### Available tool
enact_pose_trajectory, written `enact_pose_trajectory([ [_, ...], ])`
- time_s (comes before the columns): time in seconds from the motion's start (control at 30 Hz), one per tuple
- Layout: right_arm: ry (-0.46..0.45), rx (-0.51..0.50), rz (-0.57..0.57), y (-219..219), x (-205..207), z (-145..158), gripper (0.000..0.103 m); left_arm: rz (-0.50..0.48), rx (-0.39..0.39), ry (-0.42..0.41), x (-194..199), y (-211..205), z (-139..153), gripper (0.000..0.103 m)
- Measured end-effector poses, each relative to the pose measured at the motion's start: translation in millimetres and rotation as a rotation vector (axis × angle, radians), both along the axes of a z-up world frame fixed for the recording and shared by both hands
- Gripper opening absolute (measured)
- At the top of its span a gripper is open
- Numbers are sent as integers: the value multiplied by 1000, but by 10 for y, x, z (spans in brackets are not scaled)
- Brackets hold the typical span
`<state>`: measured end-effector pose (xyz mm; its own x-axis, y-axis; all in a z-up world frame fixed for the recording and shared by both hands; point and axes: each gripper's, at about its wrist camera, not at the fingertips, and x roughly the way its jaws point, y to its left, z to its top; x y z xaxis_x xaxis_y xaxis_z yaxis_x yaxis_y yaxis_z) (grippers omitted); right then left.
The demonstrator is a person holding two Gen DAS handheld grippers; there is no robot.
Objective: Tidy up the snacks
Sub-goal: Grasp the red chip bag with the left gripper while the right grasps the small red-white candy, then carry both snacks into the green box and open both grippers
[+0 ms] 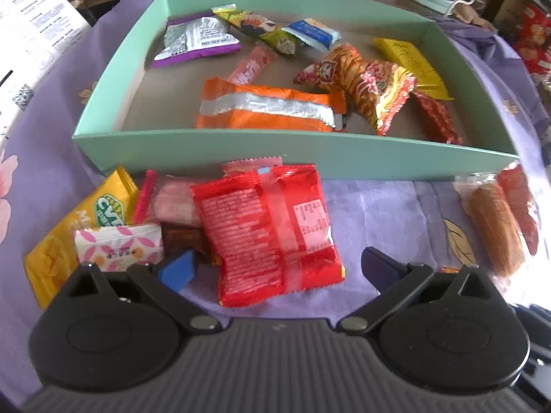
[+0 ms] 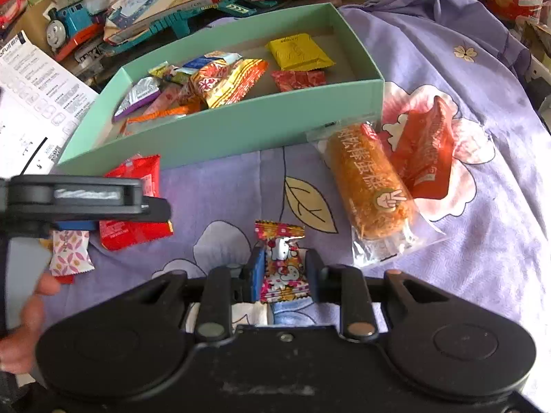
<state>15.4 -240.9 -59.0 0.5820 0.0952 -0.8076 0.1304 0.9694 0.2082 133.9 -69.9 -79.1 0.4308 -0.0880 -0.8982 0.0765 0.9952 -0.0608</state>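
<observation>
- Left wrist view: the left gripper (image 1: 275, 268) is seen with its fingers spread wide, grasping nothing, a red packet (image 1: 268, 234) lying between them on the purple cloth (image 1: 378, 213), just in front of the green box (image 1: 241, 151); an orange packet (image 1: 265, 108) and other snacks are held in the box.
- Right wrist view: the right gripper (image 2: 286, 268) is clamped on a small cartoon-printed candy (image 2: 283, 265), in front of the box; a cake roll (image 2: 368, 189) lies beside the box's near corner; the left gripper is seen side-on, half cut off.
</observation>
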Motion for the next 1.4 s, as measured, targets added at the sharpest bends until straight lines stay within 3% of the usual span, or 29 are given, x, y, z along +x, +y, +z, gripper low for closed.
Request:
enact_pose_trajectory([
  [0.07,-10,-2,5,-8,-10,5,25,-3,19,-13,10,-48,-15,96],
  [0.1,-14,-1,6,-15,-9,3,25,-9,29,-22,5,-61,-16,79],
  [0.33,-25,34,0,-73,122,-16,25,-74,22,-56,-72,-14,71,62],
  [0.67,-15,91,-18,-99,118,7,25,-146,-20,-49,-223,79,162,55],
  [1.2,-36,32,20,74,89,207,21,-201,-98,-97,-496,272,360,50],
  [1.23,-28,12,20,87,91,184,22,-205,-99,-93,-504,285,348,50],
  [1.33,0,-7,11,90,75,96,39,-227,-103,-85,-558,305,315,50],
  [1.4,12,-18,14,104,57,39,41,-234,-104,-79,-585,310,286,50],
])
